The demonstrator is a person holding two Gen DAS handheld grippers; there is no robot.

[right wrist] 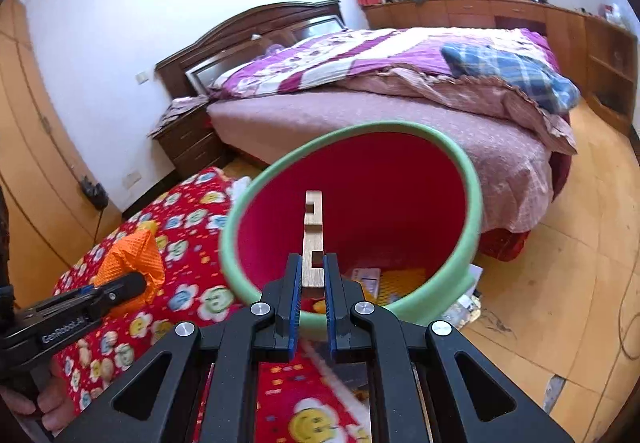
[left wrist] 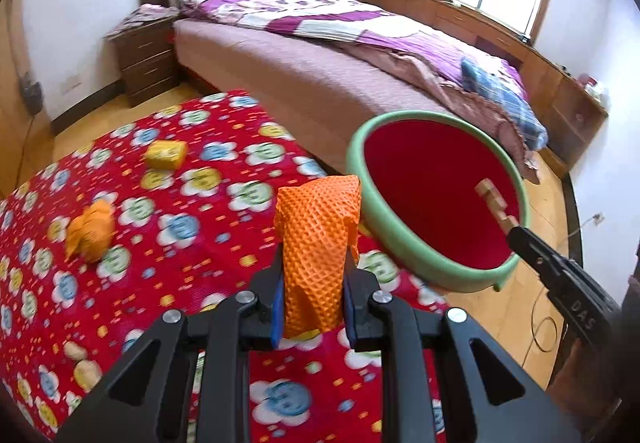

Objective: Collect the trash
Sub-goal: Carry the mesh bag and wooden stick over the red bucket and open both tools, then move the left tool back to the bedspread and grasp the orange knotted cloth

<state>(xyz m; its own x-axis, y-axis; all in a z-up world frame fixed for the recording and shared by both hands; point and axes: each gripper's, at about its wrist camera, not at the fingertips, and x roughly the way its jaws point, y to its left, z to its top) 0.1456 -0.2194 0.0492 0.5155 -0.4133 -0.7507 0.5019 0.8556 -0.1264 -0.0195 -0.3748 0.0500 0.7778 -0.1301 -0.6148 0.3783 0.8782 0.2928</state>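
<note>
Trash in the grippers: a crumpled orange mesh wrapper (left wrist: 316, 263) is clamped upright between the blue pads of the left gripper (left wrist: 314, 283); a notched wooden piece (right wrist: 313, 239) is pinched between the closed fingers of the right gripper (right wrist: 313, 283).
Bin: a red bin with a green rim (right wrist: 472, 203) is seen just past the table's edge, its mouth tilted toward the cameras; the wooden piece is held over that mouth, while the wrapper is held over the table, near the rim.
Trash left on the table: a yellow packet (left wrist: 166, 154) and an orange crumpled wad (left wrist: 90, 231) are seen lying apart on the cloth, well to the left of the bin.
Edges and open room: bare wooden floor (right wrist: 560, 303) is seen to the right of the bin; the bed (left wrist: 320, 83) stands close behind it.
Surface: the table is covered by a red flowered cloth (left wrist: 180, 243).
Room: a nightstand (left wrist: 146, 55) is set beside the bed, and low cabinets (left wrist: 480, 23) run under the window.
Hard to make out: things at the bottom of the bin (right wrist: 384, 279) are partly hidden and cannot be named; small pale lumps at the cloth's near-left edge (left wrist: 82, 361) are blurred.
Cut off: only part of a hand (right wrist: 40, 403) is shown at the picture's edge.
</note>
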